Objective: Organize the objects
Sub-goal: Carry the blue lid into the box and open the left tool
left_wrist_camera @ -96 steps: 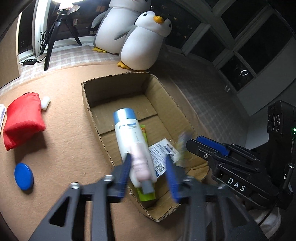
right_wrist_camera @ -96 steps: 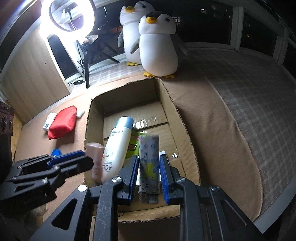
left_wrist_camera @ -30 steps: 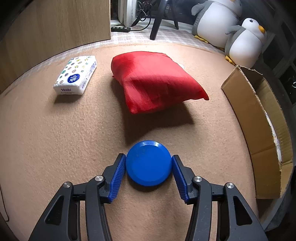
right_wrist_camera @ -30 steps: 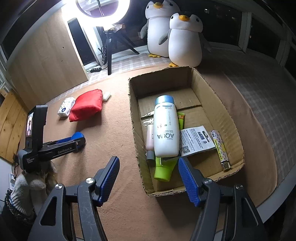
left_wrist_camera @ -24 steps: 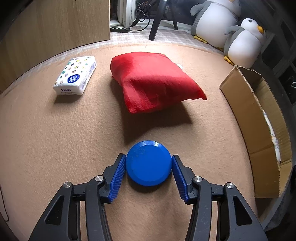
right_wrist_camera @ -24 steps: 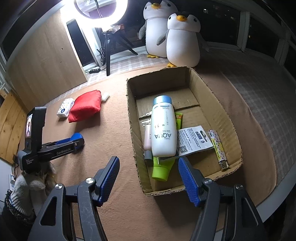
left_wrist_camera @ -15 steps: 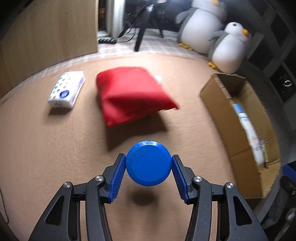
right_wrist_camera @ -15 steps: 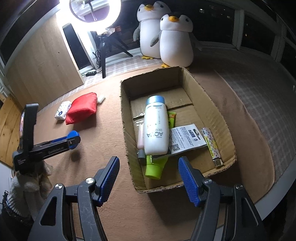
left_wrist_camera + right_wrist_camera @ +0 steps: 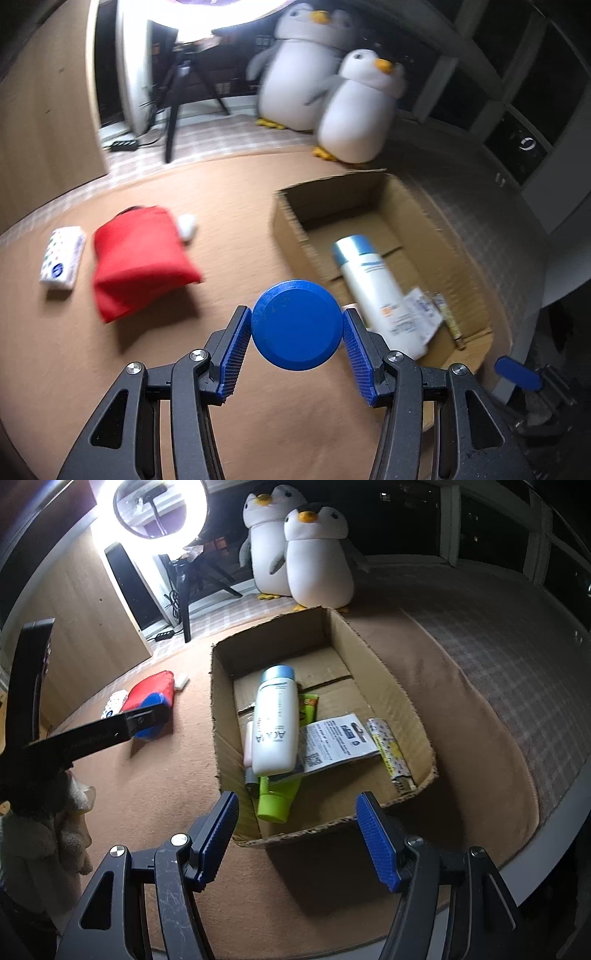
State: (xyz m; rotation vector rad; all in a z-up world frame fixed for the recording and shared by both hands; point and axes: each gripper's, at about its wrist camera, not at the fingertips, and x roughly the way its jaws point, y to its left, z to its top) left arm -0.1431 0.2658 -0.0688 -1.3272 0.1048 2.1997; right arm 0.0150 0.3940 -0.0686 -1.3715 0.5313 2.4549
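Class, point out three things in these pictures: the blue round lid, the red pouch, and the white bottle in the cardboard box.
blue round lid (image 9: 296, 325): left wrist view, centre of its flat face.
red pouch (image 9: 138, 260): left wrist view, middle of the fabric.
white bottle (image 9: 275, 725): right wrist view, middle of its body.

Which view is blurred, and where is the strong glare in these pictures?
Left wrist view: background smeared, red pouch and cardboard box soft, while the blue disc stays sharp. Right wrist view: sharp overall; the ring light blows out white at top left; far corners dark.
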